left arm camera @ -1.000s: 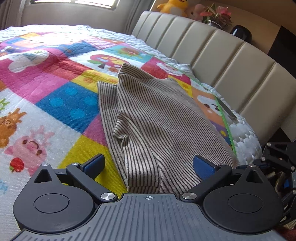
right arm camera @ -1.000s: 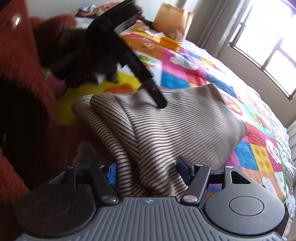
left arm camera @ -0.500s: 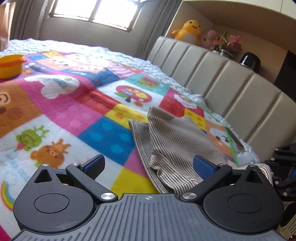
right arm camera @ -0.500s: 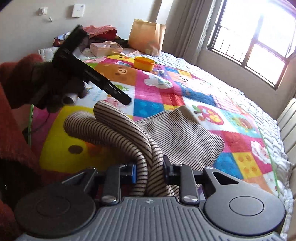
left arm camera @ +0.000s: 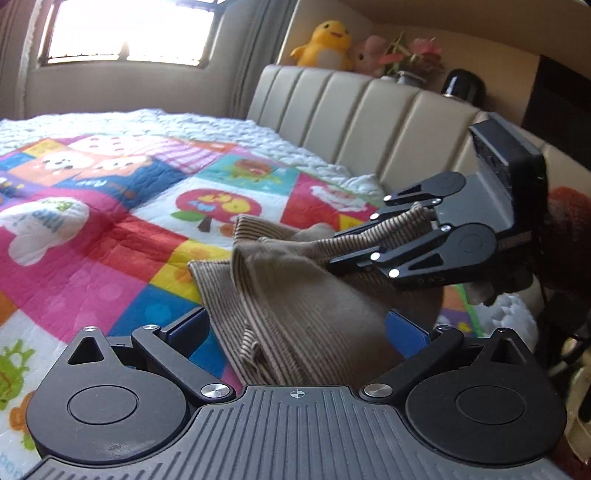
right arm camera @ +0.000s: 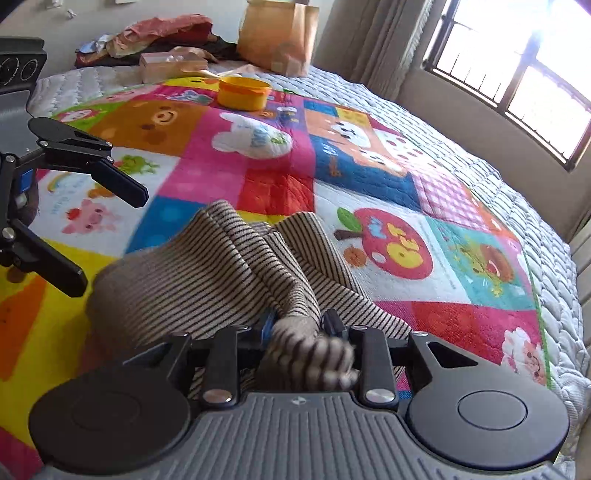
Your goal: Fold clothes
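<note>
- The bed (right arm camera: 480, 155), with its white quilted cover, is taking up basically everything in both views, and a bright cartoon patchwork quilt (right arm camera: 258, 173) is lying spread across most of it.
- The beige padded headboard (left arm camera: 354, 122) is running along the bed's edge on the right side of the left wrist view, with a yellow duck plush (left arm camera: 325, 46) sitting on the ledge above it.
- The striped garment (right arm camera: 207, 269), tan with thin dark lines, is lying bunched on the quilt near the headboard edge of the bed, with part of it being pulled up off the quilt.
- A brown paper bag (right arm camera: 277, 33) is standing at the far end of the bed in the right wrist view, next to a heap of other stuff I can't really make out.
- The right gripper (right arm camera: 299, 328) is clamping down on a gathered wad of the striped garment, fabric bulging out between its fingers.
- The left gripper (left arm camera: 295, 328) is sitting wide apart, and the garment is lying between its blue pads (left arm camera: 186, 326) without being pinched.
- An orange bowl (right arm camera: 243, 92) is sitting on the quilt towards the far end, well apart from the garment.
</note>
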Motion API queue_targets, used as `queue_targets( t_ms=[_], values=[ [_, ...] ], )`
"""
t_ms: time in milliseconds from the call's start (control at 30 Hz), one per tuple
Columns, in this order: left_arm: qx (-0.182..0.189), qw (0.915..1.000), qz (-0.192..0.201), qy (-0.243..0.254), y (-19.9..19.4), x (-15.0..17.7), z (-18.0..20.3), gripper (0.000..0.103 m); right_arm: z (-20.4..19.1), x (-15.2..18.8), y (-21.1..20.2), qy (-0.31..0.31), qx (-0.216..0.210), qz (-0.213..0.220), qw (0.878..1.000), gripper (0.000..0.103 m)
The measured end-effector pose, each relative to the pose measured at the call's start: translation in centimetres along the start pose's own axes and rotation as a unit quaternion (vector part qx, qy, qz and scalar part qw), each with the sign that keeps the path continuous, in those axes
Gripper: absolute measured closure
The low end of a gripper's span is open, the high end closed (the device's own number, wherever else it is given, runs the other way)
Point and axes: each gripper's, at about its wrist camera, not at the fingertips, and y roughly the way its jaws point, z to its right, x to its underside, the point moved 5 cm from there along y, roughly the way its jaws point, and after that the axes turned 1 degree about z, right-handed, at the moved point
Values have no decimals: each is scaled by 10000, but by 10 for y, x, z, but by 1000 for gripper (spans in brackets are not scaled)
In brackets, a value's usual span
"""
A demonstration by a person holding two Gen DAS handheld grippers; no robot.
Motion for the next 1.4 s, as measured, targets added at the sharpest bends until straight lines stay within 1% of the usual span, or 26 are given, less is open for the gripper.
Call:
queue_targets(
  t_ms=[33, 67, 100, 133, 200, 267, 333, 400, 467, 533, 567, 600, 667, 700, 733, 767, 800, 833, 900, 933, 1000, 1133, 1233, 1267, 1333, 1400],
  values=[
    [-133, 9999, -100, -35, 14, -1, -5, 0, 5, 2, 1, 131, 0, 72, 9999, 65],
    [-239, 9995, -176, -56, 25, -1, -8, 0, 9, 1, -4, 287, -42, 168, 9994, 60],
    [-291, 9994, -204, -48, 32, 0, -10, 0, 13, 1, -11, 418, -52, 288, 9987, 53],
    [-306, 9993, -223, -59, 37, 1, -13, 0, 17, 1, -22, 507, 14, 432, 9978, 48],
    [-229, 9994, -206, -163, 40, 2, -17, 0, 23, 6, -47, 698, 198, 719, 9948, 27],
    [-168, 9993, -196, -270, 41, 3, -22, 0, 28, 20, -70, 1115, 302, 910, 9891, 16],
    [-104, 9989, -213, -405, 42, 3, -27, 0, 33, 39, -86, 1710, 322, 971, 9799, 14],
    [-8, 9981, -261, -551, 45, 4, -29, 0, 32, 62, -94, 2367, 281, 940, 9666, 13],
    [212, 9956, -362, -839, 48, 7, -31, 0, 23, 89, -95, 3167, 74, 875, 9445, 13],
    [428, 9919, -381, -1136, 49, 12, -31, 0, 9, 109, -92, 3902, -378, 907, 9155, 13],
    [462, 9912, -366, -1188, 48, 14, -30, 0, 1, 116, -87, 4264, -676, 914, 8974, 14],
    [484, 9907, -365, -1218, 47, 15, -28, 0, -7, 123, -83, 4615, -972, 919, 8770, 18],
    [536, 9897, -368, -1275, 46, 18, -24, 0, -16, 131, -67, 5236, -1425, 881, 8353, 23],
    [573, 9892, -382, -1294, 45, 19, -21, 0, -16, 132, -58, 5474, -1531, 879, 8180, 27],
    [587, 9892, -391, -1283, 43, 21, -18, 0, -13, 131, -49, 5660, -1544, 902, 8048, 30],
    [584, 9896, -396, -1251, 42, 23, -14, 0, -10, 130, -41, 5843, -1557, 924, 7911, 36],
    [579, 9900, -402, -1219, 40, 24, -12, 0, -7, 129, -34, 5956, -1528, 953, 7828, 40],
    [568, 9904, -409, -1190, 38, 26, -9, 0, -4, 127, -28, 6006, -1458, 989, 7799, 40],
    [554, 9913, -439, -1108, 34, 29, -6, 0, 2, 124, -17, 6103, -1318, 1060, 7739, 44],
    [545, 9918, -455, -1062, 31, 30, -5, 0, 4, 123, -13, 6074, -1255, 1105, 7766, 46],
    [473, 9928, -468, -993, 26, 32, -4, 0, 4, 124, -11, 5929, -1218, 1189, 7871, 50],
    [88, 9955, -386, -859, 19, 32, -3, 0, 0, 125, -10, 5708, -1135, 1311, 8026, 53],
    [52, 9964, -400, -749, 18, 34, -1, 0, 5, 123, -11, 5691, -1060, 1336, 8044, 54],
    [80, 9969, -402, -674, 17, 34, 1, 0, 11, 123, -12, 5664, -956, 1347, 8074, 55],
    [148, 9977, -393, -528, 14, 32, 4, 0, 29, 123, -17, 5551, -599, 1380, 8181, 56],
    [260, 9984, -279, -420, 9, 25, 5, 0, 54, 125, -22, 5449, -156, 1382, 8269, 59]
  ],
)
